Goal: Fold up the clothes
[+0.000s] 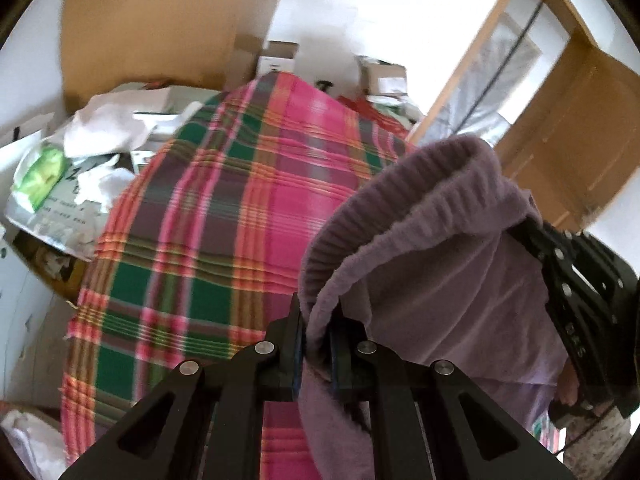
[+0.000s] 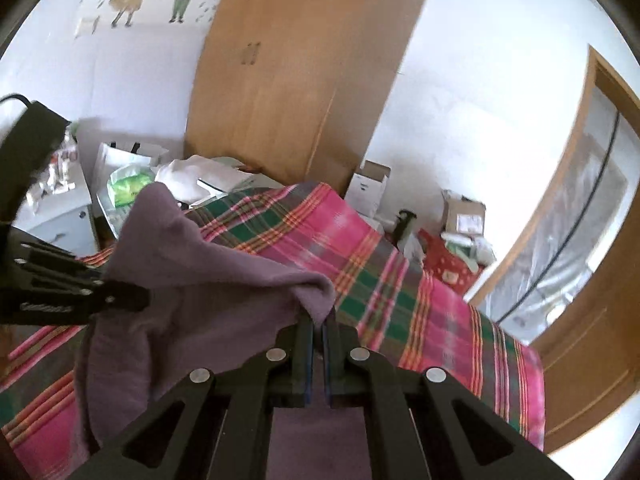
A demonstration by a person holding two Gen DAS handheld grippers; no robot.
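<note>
Purple knit garment point(image 1: 440, 240) hangs bunched, ribbed hem showing.

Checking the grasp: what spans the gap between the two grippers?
The purple garment hangs between them, pinched by the left gripper and the right gripper above the plaid blanket; the right wrist view shows it best.

Bare plaid bedspread point(image 2: 352, 248) ahead, boxes point(image 2: 460, 216) and wardrobe point(image 2: 296, 80) crowding its far edge.
</note>
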